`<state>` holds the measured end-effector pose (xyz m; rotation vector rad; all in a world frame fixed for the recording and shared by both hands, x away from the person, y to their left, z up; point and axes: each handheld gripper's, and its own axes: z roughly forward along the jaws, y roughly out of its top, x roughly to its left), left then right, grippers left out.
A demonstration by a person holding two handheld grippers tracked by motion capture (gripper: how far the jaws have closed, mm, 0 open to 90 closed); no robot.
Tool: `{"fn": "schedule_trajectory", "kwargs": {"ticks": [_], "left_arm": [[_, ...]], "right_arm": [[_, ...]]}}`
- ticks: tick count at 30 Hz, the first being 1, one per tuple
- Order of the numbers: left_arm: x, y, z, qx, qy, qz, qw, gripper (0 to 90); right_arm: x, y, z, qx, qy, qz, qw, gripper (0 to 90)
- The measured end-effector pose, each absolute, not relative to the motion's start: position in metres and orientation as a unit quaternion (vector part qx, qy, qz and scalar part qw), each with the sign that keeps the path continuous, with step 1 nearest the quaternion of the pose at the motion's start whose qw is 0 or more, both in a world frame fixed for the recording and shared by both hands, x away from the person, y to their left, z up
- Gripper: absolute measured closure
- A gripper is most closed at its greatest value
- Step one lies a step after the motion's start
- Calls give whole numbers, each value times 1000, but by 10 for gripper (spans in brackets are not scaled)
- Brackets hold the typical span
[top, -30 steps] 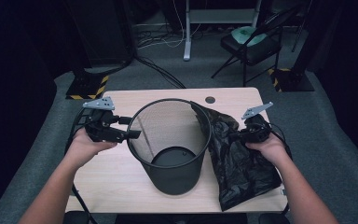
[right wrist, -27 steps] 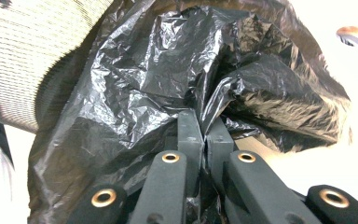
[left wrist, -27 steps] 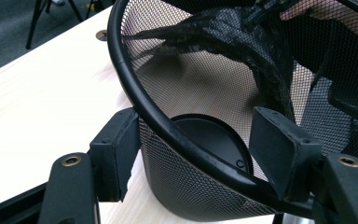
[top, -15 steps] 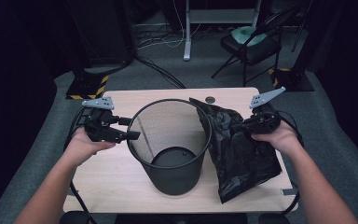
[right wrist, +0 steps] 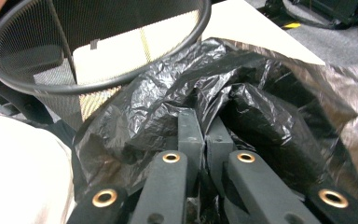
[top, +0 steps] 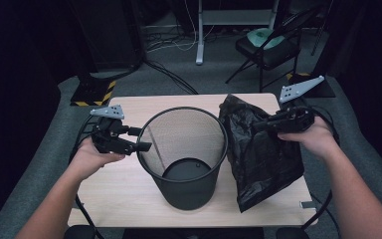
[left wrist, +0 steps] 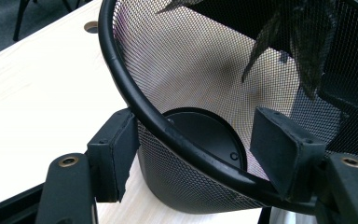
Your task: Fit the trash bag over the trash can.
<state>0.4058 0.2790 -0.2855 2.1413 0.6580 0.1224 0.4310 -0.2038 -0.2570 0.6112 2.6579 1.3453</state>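
Black bin bag [top: 263,149] pinched in right tongs [top: 258,124], left tongs [top: 142,139] straddling mesh bin [top: 184,149] rim

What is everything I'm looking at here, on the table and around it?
mesh wastebasket: one, black, upright in the middle of the table.
plastic bag: one, black and crinkled, hanging beside the wastebasket on its right, lower end on the table.
table: one, light wood, with a round hole near its far edge.
folding chair: one, dark with a pale green thing on the seat, on the floor beyond the table.
cables: several, dark, on the grey floor behind the table.
left gripper: one, black, jaws apart on either side of the wastebasket's rim.
right gripper: one, black, shut on the bag's upper part.
forearms: two, bare, coming in from the bottom.
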Motion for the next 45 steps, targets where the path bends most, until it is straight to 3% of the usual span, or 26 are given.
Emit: {"fn": "schedule_trajectory", "kwargs": {"ticks": [22,33,45], "left_arm": [[395,275,-287,854,270,35,444,304],[392,262,-287,858,257,26,445,290],[392,277,-277,849,258,42,459,300]], "right_arm": [[397,-204,-178,145,873,454,101,876],[390,-196,-167,119,876,455,103,877],[388,-182,-171,92,877,463,88,876]]}}
